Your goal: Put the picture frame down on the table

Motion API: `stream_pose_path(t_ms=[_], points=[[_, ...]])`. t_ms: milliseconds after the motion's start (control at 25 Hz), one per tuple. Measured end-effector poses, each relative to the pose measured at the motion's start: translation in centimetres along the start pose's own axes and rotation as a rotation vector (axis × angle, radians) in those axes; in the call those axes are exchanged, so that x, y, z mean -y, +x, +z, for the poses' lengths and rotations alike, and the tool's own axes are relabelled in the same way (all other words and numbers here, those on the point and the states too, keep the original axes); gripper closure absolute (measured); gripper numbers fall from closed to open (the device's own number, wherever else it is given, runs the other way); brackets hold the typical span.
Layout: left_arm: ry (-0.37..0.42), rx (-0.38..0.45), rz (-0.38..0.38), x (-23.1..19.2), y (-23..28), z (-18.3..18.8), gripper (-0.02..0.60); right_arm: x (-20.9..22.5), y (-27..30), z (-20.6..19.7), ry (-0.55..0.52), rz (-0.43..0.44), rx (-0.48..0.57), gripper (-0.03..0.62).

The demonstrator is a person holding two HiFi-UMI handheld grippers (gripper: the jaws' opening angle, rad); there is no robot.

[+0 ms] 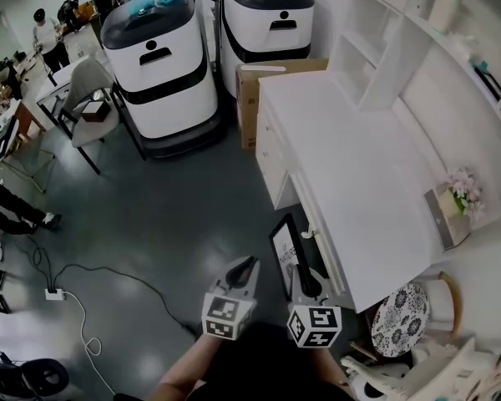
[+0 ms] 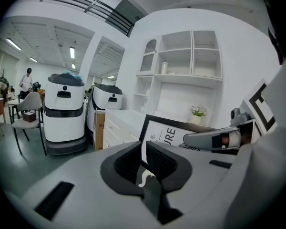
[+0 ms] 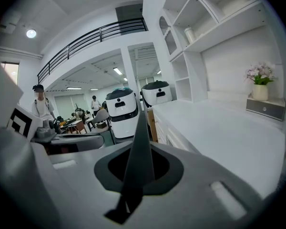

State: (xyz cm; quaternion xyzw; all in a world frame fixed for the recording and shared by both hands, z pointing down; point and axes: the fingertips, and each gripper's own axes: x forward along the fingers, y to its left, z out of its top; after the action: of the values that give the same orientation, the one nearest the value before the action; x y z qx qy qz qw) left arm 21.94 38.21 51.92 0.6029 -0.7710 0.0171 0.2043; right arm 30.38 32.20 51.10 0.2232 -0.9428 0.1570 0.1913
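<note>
- Our right gripper [image 1: 306, 284] is clamped on the picture frame [image 1: 284, 251], holding it upright just beside the white table [image 1: 351, 174] edge, above the floor [image 1: 167, 224].
- Our left gripper [image 1: 245, 270] is closed on nothing, beside it.

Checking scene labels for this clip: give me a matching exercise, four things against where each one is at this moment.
Things:
1. picture frame
2. potted flowers
3. cardboard box
4. round patterned seat

Places:
A. on the floor at the far end of the table, beside a white machine
B. low down by the table's near corner
C. clamped in the right gripper, not yet on the table
D. on the table top, by the wall

Pairs: 1-C, 2-D, 3-A, 4-B.
</note>
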Motion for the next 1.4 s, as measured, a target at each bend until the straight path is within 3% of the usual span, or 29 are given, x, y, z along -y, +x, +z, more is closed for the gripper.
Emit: stream_pose_path(t_ms=[1400], points=[[0.007, -0.007, -0.133, -11.5, 9.7, 7.1, 0.545, -0.5, 13.0, 6.2, 0.124, -0.145, 0.037, 0.580]])
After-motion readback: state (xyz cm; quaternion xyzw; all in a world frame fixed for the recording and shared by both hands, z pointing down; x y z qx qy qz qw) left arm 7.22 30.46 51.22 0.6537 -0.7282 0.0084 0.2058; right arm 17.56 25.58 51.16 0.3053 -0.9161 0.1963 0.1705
